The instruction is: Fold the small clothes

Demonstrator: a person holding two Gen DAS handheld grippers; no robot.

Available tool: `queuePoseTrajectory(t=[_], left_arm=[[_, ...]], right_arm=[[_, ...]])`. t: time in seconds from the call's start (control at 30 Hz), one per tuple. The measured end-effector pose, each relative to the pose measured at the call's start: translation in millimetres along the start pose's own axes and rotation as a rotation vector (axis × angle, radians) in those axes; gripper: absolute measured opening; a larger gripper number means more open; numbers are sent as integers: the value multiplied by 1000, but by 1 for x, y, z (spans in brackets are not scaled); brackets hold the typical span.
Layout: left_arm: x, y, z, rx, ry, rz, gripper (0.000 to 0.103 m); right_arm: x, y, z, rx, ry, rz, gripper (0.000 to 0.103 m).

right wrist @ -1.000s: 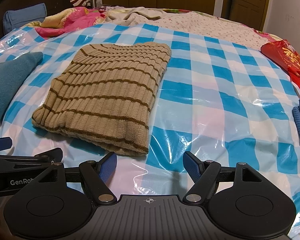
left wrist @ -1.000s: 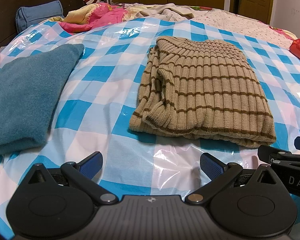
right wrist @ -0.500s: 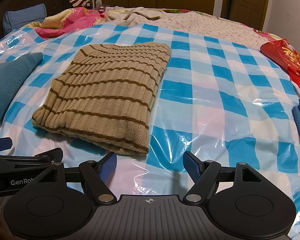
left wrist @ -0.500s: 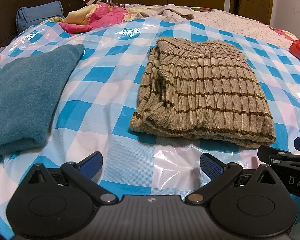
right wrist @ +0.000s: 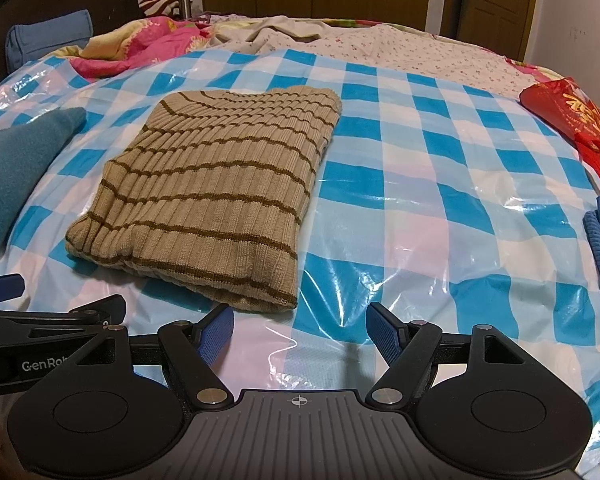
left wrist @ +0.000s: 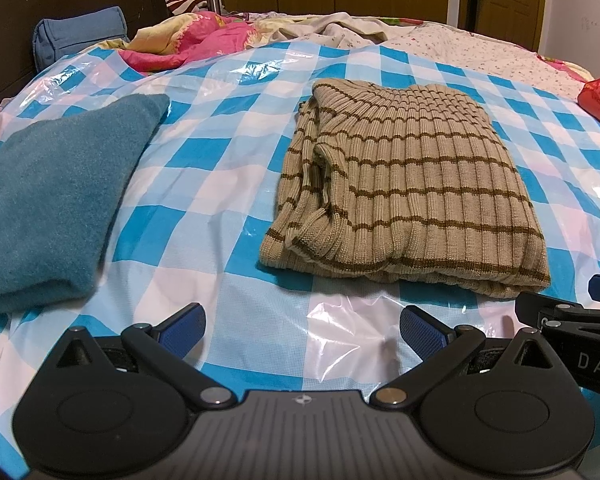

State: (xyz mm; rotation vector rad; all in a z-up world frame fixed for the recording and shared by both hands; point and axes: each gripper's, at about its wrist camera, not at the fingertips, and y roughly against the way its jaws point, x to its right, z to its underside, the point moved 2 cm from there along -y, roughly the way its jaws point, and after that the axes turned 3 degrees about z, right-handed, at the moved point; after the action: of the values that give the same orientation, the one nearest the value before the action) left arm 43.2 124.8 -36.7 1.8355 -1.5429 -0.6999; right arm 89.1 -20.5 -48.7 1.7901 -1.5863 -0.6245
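The striped ribbed sweater [left wrist: 412, 184] lies folded on the blue-checked plastic sheet [left wrist: 228, 208], directly ahead of both tools. Its long axis runs away from them. The left gripper [left wrist: 302, 330] and right gripper [right wrist: 300, 330] stand wide open and empty. The near hem lies nearer the right gripper, slightly to its left.

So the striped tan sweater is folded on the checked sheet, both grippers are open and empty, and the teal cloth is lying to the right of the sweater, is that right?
Not quite. The teal cloth lies to the left of the striped tan sweater, not the right, as the left wrist view shows. The rest holds: the sweater is folded on the checked sheet, and the left gripper and right gripper are open and empty.
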Motion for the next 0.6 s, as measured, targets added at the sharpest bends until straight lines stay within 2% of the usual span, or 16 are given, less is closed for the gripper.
queuePoseTrajectory(t=[0.6], left_arm=[[0,1,1,4,-3,-10,103]], right_arm=[[-1,2,0,3,-3,1,74]])
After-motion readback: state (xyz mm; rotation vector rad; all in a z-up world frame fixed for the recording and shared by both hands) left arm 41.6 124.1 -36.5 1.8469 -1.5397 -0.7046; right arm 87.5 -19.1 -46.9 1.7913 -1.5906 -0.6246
